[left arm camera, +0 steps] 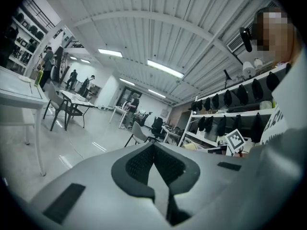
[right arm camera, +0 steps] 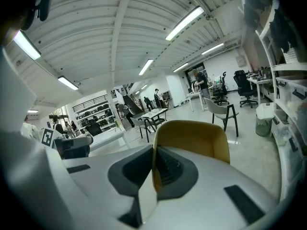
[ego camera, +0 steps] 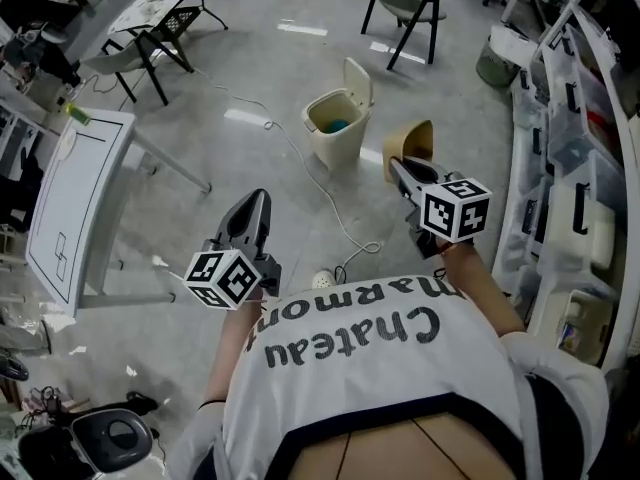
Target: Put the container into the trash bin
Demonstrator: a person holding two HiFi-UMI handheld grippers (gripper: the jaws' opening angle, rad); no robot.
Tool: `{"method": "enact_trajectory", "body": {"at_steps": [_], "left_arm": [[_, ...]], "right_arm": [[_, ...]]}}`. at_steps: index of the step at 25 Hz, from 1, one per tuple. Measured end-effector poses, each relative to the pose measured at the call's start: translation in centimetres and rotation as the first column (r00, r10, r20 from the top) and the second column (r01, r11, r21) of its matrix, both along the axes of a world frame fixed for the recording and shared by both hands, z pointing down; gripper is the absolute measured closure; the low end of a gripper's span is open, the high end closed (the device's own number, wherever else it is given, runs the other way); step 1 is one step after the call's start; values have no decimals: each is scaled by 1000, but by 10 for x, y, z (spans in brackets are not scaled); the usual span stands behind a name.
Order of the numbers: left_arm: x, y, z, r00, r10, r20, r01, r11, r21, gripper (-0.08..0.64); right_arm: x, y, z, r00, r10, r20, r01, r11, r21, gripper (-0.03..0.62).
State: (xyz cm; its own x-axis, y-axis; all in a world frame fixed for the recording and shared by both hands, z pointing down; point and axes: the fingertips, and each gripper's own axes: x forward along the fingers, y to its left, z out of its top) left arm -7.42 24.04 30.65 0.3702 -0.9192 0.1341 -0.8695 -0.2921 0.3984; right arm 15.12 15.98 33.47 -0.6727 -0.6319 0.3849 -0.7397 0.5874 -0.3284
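The left gripper [ego camera: 256, 200] is hovering low in the head view, its fingers pressing together on nothing. At its one o'clock the trash bin [ego camera: 335, 133], cream with its lid tipping back, is standing on the floor [ego camera: 260, 58]. At the bin's three o'clock, apart from it, the container [ego camera: 415, 146] is hanging in the air: ochre-tan, smooth, rounded and thin-walled. The right gripper [ego camera: 402, 166] is pinching the container's wall between its closed fingers, at the container's six o'clock.
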Motion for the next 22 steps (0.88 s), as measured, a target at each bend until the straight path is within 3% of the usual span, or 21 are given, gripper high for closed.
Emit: {"method": "enact_trajectory", "body": {"at_steps": [9,22], "left_arm": [[-50,-50,-14,999,39,12,-39,998,43,537],[-93,-75,-19,999,44,-9,-44,997,69,537]], "right_arm": [[-42,-40,-9,998,53,16,-54,998,26,557],[-96,-65,-29,1000,27,7,-27,997,72,557]]}}
